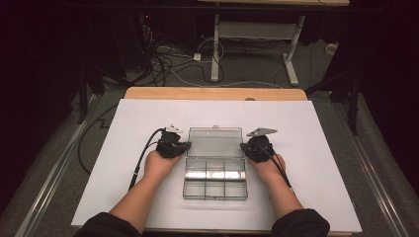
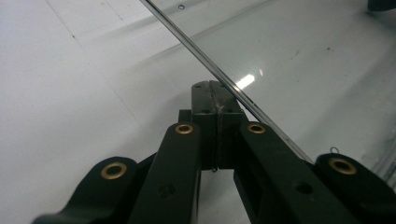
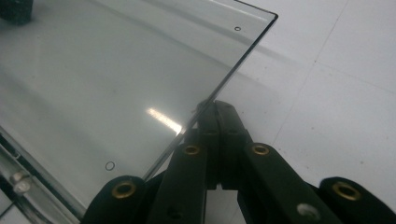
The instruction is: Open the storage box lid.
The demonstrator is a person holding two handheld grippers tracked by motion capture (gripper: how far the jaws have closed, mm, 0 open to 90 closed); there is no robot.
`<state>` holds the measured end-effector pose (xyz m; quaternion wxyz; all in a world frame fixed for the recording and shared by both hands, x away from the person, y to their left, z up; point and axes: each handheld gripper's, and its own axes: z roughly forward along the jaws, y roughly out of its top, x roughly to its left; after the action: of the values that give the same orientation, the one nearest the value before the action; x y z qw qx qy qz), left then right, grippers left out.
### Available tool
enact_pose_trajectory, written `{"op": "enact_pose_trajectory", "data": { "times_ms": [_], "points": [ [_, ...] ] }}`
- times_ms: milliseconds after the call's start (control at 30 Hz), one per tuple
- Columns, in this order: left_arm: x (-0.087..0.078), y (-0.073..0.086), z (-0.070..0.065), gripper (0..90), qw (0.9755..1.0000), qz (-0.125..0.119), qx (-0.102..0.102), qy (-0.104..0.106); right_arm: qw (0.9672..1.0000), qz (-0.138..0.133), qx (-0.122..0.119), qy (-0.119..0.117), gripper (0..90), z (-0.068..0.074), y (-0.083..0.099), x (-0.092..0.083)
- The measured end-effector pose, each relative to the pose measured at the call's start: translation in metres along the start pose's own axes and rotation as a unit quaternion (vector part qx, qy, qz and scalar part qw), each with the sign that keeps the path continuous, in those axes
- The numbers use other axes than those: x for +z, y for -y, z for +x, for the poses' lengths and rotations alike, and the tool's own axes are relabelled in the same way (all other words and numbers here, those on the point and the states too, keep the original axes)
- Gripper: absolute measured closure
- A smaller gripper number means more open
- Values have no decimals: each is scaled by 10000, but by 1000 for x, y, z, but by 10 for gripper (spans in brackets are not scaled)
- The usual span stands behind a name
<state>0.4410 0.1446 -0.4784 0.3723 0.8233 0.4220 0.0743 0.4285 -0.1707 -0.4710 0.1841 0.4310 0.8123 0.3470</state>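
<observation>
High view: a clear plastic organiser box with divided compartments [image 1: 215, 177] sits at centre of the white-covered table [image 1: 123, 148], its flat transparent hinged lid [image 1: 215, 142] thrown open and lying back at 12 o'clock from the tray. The left claw [image 1: 184, 146] sits at the lid's 9 o'clock edge, the right claw [image 1: 244, 147] at its 3 o'clock edge, the hands low behind them. Left gripper view: jaws pressed fully together, nothing between them; the lid's edge [image 2: 219, 74] runs diagonally from 11 to 4 o'clock, passing right at the tips, touching or just beside them, hard to tell which. Right gripper view: jaws likewise shut and empty, tips butted against the lid's side edge [image 3: 224, 79], the clear panel spreading toward 10 o'clock. Judgement: the work looks like swinging the lid over onto the tray. To do it well, both closed tips should get under the edges evenly, lift at the same rate so the panel does not twist on its hinge, and keep the tray from sliding toward 6 o'clock.
</observation>
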Motion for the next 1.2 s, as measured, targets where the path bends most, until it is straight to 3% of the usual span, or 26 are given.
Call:
{"op": "enact_pose_trajectory", "data": {
  "times_ms": [400,733,933,1200],
  "points": [
    [-5,2,-2,875,9998,115,75,-113,9999,161,-34,31,900,0,1,-1],
    [-10,10,2,875,10000,29,-12,-9,9997,216,-44,59,900,-2,4,-5],
    [-16,16,4,874,10000,-18,-56,19,10000,63,35,27,900,-4,6,-14],
    [-36,25,-1,874,9987,-444,-89,221,9995,-301,36,-47,900,-4,11,-35]
  ]
}}
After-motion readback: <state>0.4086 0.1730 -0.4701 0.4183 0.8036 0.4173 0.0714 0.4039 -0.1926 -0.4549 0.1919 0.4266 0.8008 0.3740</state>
